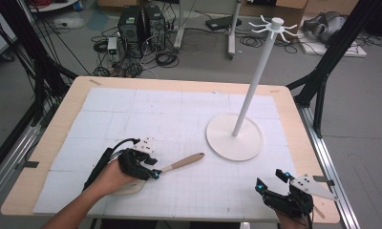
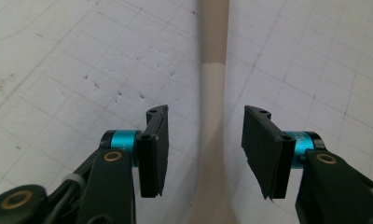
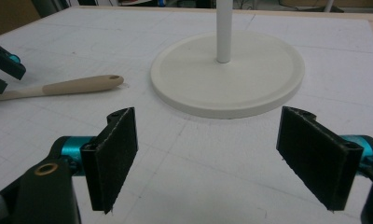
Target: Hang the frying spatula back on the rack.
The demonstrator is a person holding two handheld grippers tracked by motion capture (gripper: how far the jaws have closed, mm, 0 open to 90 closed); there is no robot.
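A big wooden table (image 1: 46, 138) has a white sheet (image 1: 170, 114) with thin grid lines lying on top of it. A white stand (image 1: 235, 137) sits on the sheet with a round flat base, a tall thin pole and little hooks at the top. Behind the table, on the grey floor, are black computer boxes (image 1: 141, 24) and many tangled cables (image 1: 132, 59).

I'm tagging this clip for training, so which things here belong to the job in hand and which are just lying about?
In the job:
- spatula, its handle between the open pads of the left gripper
- hook stand, probably where it goes

Lying about:
- computer towers and cables on the floor
- right gripper, open and idle
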